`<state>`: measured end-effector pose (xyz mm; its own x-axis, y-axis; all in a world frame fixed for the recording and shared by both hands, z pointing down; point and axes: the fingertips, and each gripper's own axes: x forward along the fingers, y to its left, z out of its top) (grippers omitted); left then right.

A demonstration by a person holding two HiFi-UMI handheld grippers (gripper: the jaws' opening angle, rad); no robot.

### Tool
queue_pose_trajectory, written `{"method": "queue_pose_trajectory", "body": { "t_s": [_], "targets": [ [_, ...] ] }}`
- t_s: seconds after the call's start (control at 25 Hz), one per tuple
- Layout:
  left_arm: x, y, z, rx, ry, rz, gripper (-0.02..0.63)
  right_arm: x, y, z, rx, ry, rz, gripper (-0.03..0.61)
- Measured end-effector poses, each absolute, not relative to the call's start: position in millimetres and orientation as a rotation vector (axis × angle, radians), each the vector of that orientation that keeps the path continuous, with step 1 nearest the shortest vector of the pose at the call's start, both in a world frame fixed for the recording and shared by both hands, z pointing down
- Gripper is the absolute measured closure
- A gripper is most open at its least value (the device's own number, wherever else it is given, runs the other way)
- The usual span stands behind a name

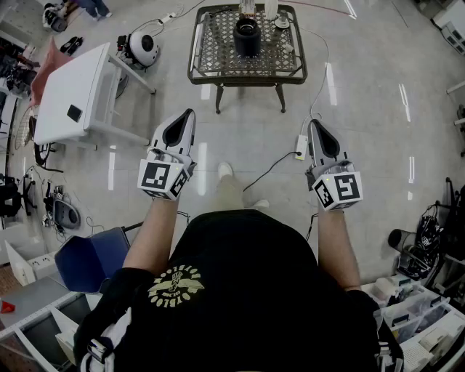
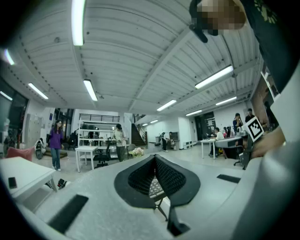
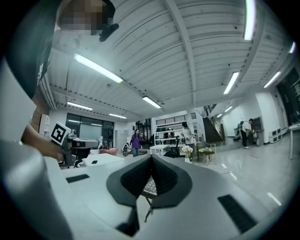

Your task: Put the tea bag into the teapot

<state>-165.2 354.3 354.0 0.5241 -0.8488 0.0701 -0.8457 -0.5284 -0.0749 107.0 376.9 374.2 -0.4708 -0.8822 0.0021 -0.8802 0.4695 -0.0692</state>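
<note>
far left of the lattice table point(image 1: 214, 51), a white table point(image 1: 73, 91) stands on the pale floor point(image 1: 363, 109), and a round white appliance point(image 1: 142, 48) sits between the two.

nearer us than the lattice table and a little to its left, we hold the left gripper point(image 1: 190, 114) level. it points toward that table and is well short of it. in the left gripper view its jaws meet at their tips with nothing between them, and the table's mesh top shows through the gap lower down.

the lattice table itself stands on dark curved legs. the teapot point(image 1: 247, 36), dark and round with its mouth open upward, stands at the middle of the tabletop. beyond it, at the table's far edge, stand a glass item point(image 1: 247, 7) and a white item point(image 1: 271, 9), and a small piece point(image 1: 282, 23) lies just right of the teapot. these are too small for us to tell which, if any, is the tea bag.

nearer us than the lattice table's right side, a white power strip point(image 1: 300, 147) lies on the floor with a dark cable running from it. a little further right we hold the right gripper point(image 1: 314, 123), also level and aimed toward the lattice table, well apart from it. its jaws are pressed fully together and hold nothing.
</note>
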Motion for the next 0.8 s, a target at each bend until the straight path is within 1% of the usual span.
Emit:
{"method": "queue_pose_trajectory", "body": {
  "t_s": [0.16, 0.36, 0.56, 0.8],
  "targets": [
    [-165, 346, 345, -2.720, 1.506, -0.093, 0.617, 104, 368, 378, -1.588, 2.658, -0.155, 0.572],
    [-182, 322, 356, -2.695, 1.511, -0.147, 0.617, 91, 344, 378, -1.530, 2.645, -0.190, 0.572],
    [-197, 293, 374, -2.724, 1.509, -0.184, 0.617, 79, 313, 373, -1.536, 2.642, -0.166, 0.572],
    [-208, 250, 370, -2.748, 1.463, -0.147, 0.617, 66, 277, 375, -1.609, 2.643, -0.157, 0.572]
  ]
}}
